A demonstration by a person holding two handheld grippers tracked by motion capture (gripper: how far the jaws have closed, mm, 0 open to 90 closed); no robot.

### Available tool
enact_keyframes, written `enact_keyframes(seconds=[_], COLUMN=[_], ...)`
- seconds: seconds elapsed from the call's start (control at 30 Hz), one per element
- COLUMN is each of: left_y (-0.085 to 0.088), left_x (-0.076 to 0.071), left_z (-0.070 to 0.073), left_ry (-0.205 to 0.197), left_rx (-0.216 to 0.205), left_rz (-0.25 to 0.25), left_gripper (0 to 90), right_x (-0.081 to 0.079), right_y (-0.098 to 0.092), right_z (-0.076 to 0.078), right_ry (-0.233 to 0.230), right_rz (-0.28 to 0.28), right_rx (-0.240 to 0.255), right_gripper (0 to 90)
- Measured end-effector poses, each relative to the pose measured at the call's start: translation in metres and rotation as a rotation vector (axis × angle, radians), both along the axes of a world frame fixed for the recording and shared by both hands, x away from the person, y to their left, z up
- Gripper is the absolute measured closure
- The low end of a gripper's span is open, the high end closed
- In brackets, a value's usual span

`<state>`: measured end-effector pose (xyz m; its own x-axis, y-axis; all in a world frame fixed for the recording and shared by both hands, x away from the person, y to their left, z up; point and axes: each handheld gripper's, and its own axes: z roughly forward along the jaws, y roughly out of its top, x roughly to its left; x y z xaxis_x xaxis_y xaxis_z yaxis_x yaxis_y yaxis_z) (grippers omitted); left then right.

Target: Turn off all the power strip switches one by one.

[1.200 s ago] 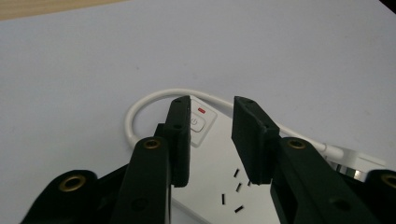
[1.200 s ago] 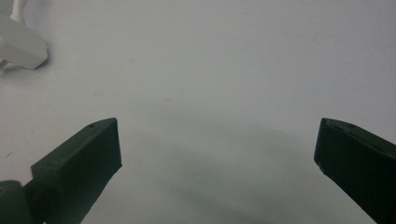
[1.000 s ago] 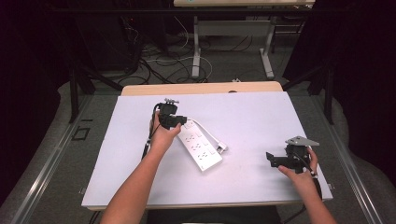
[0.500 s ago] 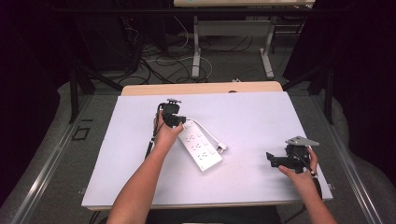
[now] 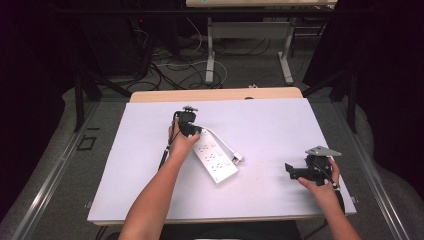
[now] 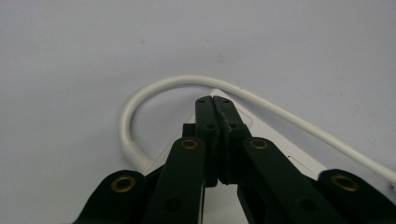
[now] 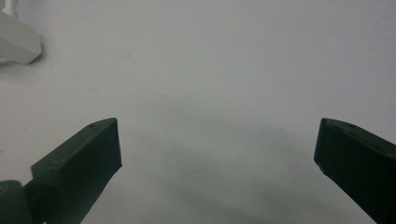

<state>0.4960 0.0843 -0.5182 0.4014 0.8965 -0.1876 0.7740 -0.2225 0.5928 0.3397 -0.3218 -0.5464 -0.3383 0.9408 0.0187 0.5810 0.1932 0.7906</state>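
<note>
On the white worktop (image 5: pixel 150 200), a power strip (image 5: pixel 216 160) lies at an angle near the middle, its cord (image 6: pixel 154 88) looping past one end. At that end the left gripper (image 5: pixel 192 131) presses down, jaws pressed together with nothing between them, tips resting at or just over the strip's corner; contact cannot be told. Well to the right, the right gripper (image 7: pixel 217 149) hovers with jaws spread wide over bare surface. Work on the strip looks barely begun: it is not yet lifted or gripped.
</note>
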Motion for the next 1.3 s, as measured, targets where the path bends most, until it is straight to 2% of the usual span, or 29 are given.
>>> enact_keyframes(seconds=[0.43,0.63,0.83,0.97,1.03,1.1,1.17,1.3], left_y=[-0.005,-0.008,-0.007,-0.012,-0.013,-0.013,-0.013,-0.011], left_x=[0.003,0.003,0.003,0.002,0.0,0.001,0.0,0.0], left_z=[-0.004,-0.004,-0.005,-0.004,-0.004,-0.004,-0.002,-0.001], left_ry=[0.009,0.003,0.006,-0.009,-0.011,-0.014,-0.005,0.005], left_rx=[0.003,0.039,0.046,0.087,0.09,0.099,0.08,0.067], left_rz=[-0.001,-0.009,-0.017,-0.02,-0.008,-0.018,0.005,0.005], left_gripper=[90.0,90.0,90.0,90.0,90.0,90.0,90.0,90.0], right_x=[0.0,0.0,-0.001,-0.001,-0.002,-0.002,-0.001,-0.001], right_y=[0.0,-0.001,-0.001,-0.001,0.0,-0.001,-0.002,-0.002], right_z=[0.001,0.001,0.001,0.001,0.001,0.001,0.001,0.001], right_ry=[-0.003,-0.008,-0.005,0.002,0.002,-0.003,-0.006,-0.001], right_rz=[-0.002,-0.003,-0.006,-0.013,-0.015,-0.011,-0.009,-0.01], right_rx=[-0.011,-0.016,-0.02,-0.013,-0.008,-0.011,-0.014,-0.01], right_gripper=[0.1,0.1,0.1,0.1,0.1,0.1,0.1,0.1])
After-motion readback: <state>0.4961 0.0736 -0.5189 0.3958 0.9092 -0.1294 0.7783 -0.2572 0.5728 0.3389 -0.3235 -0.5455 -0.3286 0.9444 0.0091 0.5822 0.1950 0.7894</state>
